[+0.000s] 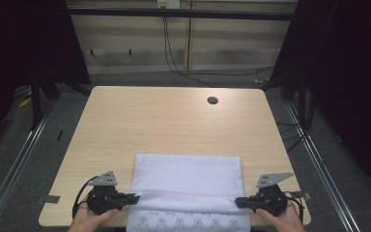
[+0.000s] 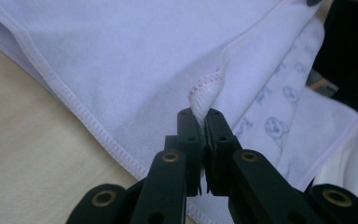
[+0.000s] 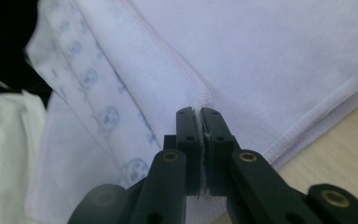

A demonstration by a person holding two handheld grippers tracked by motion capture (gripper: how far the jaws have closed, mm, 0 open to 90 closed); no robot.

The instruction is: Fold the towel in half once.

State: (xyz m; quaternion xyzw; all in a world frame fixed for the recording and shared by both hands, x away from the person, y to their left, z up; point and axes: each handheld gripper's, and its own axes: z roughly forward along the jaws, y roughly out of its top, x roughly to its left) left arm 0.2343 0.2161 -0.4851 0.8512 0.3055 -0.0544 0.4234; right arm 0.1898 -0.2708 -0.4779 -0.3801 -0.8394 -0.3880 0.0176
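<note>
At the near edge of the table [image 1: 125, 116] I am holding both tools: my left gripper [image 1: 134, 197] at 7 o'clock is pinching the stitched left hem of the white cloth [image 1: 188, 176], jaws clamped on a raised tuck of fabric, and my right gripper [image 1: 237, 202] at 5 o'clock is biting the right hem the same way. The cloth is lying flat between them, its printed strip hanging toward me at 6 o'clock, the plain part spreading toward centre. Far off at 1 o'clock, a round hole [image 1: 212, 100] is sitting in the tabletop.
</note>
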